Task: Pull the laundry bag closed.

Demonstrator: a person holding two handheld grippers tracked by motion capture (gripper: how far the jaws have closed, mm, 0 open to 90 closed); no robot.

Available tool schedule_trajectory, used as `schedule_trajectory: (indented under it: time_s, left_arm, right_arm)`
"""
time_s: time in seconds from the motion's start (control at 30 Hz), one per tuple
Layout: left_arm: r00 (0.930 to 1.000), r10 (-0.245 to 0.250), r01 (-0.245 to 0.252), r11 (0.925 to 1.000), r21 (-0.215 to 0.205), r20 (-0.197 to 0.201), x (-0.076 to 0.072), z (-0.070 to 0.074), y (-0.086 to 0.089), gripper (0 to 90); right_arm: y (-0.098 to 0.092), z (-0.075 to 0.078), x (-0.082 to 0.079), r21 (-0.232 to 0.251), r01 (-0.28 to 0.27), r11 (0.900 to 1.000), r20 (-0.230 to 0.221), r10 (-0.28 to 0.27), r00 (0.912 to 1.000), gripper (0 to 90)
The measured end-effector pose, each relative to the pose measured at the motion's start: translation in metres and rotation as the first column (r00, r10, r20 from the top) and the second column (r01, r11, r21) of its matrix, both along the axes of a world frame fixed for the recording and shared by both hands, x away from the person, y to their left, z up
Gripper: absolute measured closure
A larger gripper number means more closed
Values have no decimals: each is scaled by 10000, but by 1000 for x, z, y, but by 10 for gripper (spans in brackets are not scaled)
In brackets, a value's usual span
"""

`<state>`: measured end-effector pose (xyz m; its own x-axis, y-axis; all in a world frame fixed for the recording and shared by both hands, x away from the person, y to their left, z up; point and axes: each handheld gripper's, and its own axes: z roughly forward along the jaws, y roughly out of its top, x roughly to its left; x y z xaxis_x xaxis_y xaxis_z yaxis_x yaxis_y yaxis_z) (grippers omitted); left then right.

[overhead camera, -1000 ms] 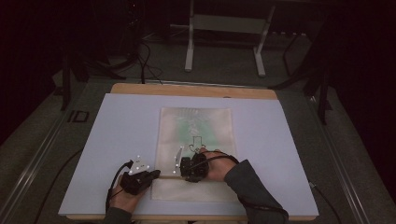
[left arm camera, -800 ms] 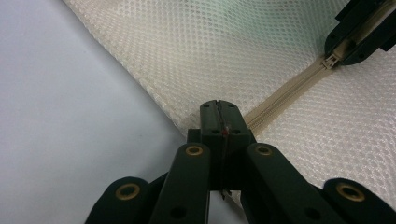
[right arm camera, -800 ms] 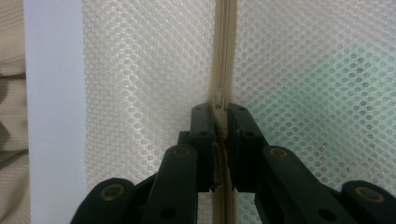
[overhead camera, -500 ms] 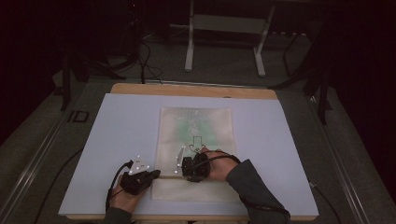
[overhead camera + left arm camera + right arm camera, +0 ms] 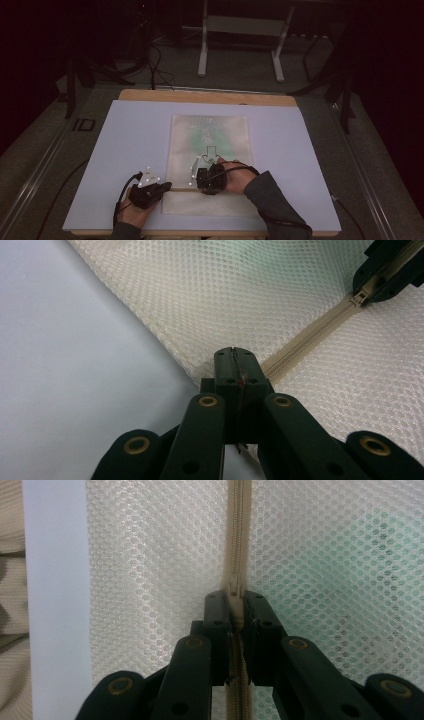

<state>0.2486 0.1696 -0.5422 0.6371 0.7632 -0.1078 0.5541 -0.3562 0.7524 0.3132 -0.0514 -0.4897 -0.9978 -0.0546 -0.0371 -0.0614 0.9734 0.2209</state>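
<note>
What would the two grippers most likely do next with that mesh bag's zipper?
Probably the right gripper pulls the zipper slider along the zipper, away from the left gripper. It is shut on the slider, while the left one pinches the mesh bag at its edge, anchoring it.

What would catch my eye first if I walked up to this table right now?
Probably the cream mesh bag lying flat mid-table on the white board, something green showing through it. Near its close end, the right gripper pinches the zipper pull, while the left gripper is clamped on the bag's edge where the zipper ends.
</note>
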Motion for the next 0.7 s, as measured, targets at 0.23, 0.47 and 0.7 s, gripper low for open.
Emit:
schedule_trajectory:
  time_s: [0.23,0.47,0.7]
  left_arm:
    - [10000,19,-19,10000,-65,-50,0,0,0,896]
    - [10000,20,-20,10000,-27,-36,0,0,0,896]
    - [10000,22,-23,10000,-38,-40,0,0,0,895]
  right_arm:
    - [-2,1,0,-93,-29,10000,52,30,10000,822]
    - [-9,2,0,-139,46,9999,70,-45,10000,822]
    - [-17,2,1,-197,232,9995,33,-231,9997,822]
